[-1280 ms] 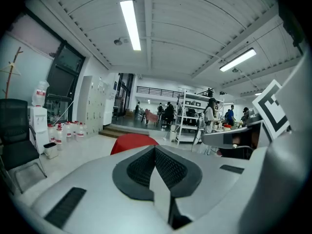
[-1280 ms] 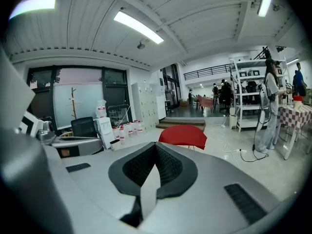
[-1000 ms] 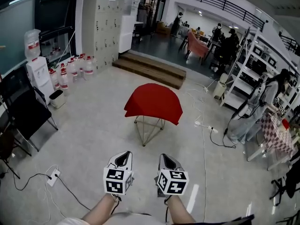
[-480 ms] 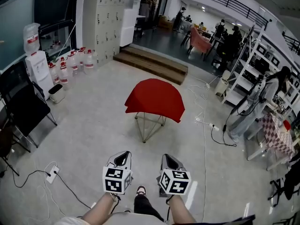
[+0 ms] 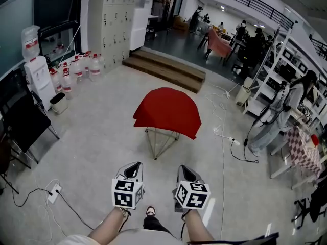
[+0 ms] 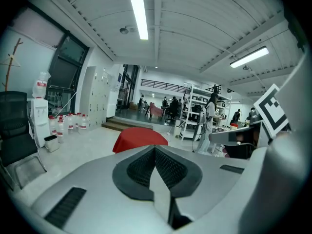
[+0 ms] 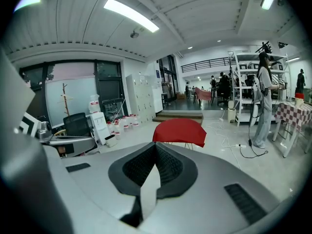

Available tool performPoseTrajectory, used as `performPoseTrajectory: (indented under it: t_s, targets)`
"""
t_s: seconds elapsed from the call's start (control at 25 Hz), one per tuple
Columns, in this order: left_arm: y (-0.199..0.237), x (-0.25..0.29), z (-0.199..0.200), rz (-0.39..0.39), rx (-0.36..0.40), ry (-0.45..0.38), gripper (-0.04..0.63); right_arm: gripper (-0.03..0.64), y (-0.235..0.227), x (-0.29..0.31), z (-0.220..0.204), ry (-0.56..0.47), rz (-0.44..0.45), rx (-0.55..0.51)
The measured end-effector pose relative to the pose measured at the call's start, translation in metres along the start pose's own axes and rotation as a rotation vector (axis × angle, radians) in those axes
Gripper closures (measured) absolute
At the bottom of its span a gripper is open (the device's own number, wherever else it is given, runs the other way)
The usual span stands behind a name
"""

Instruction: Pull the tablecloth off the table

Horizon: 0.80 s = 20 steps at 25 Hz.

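Observation:
A red tablecloth (image 5: 167,111) drapes over a small table with thin wire legs (image 5: 159,139) in the middle of the floor. It also shows ahead in the left gripper view (image 6: 139,138) and the right gripper view (image 7: 179,131). My left gripper (image 5: 133,170) and right gripper (image 5: 185,173) are held side by side well short of the table, both shut with nothing between the jaws. Each points toward the cloth.
Water bottles (image 5: 76,68) and a dispenser (image 5: 36,60) line the left wall beside a black chair (image 5: 23,126). Cables (image 5: 56,195) and a power strip lie on the floor. Steps (image 5: 166,73) rise behind the table. A person (image 5: 278,114) stands by shelves at right.
Both grippers and the view have moved forward a little toward the table; a shoe now shows between my arms. The jaws stay shut.

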<state>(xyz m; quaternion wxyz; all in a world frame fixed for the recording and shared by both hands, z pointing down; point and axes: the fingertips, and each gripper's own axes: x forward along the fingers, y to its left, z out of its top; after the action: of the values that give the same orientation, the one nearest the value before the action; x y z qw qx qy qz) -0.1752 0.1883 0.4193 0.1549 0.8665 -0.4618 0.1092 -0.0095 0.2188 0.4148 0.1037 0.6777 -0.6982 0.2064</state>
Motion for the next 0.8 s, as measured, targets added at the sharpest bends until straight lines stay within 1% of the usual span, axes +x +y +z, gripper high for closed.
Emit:
performPoseTrajectory:
  t_s: [0.24,0.44,0.8]
  targets:
    - [0.007,0.030,0.009,0.019,0.003,0.013,0.578,0.592,-0.016,0.030,0.016,0.001,0.004,0.013]
    - [0.016,0.056,0.025,0.042,0.002,0.012,0.578,0.592,-0.031,0.053,0.031,0.006,0.007,0.019]
    - [0.020,0.105,0.042,0.045,0.004,0.021,0.578,0.592,-0.056,0.096,0.051,0.013,0.017,0.026]
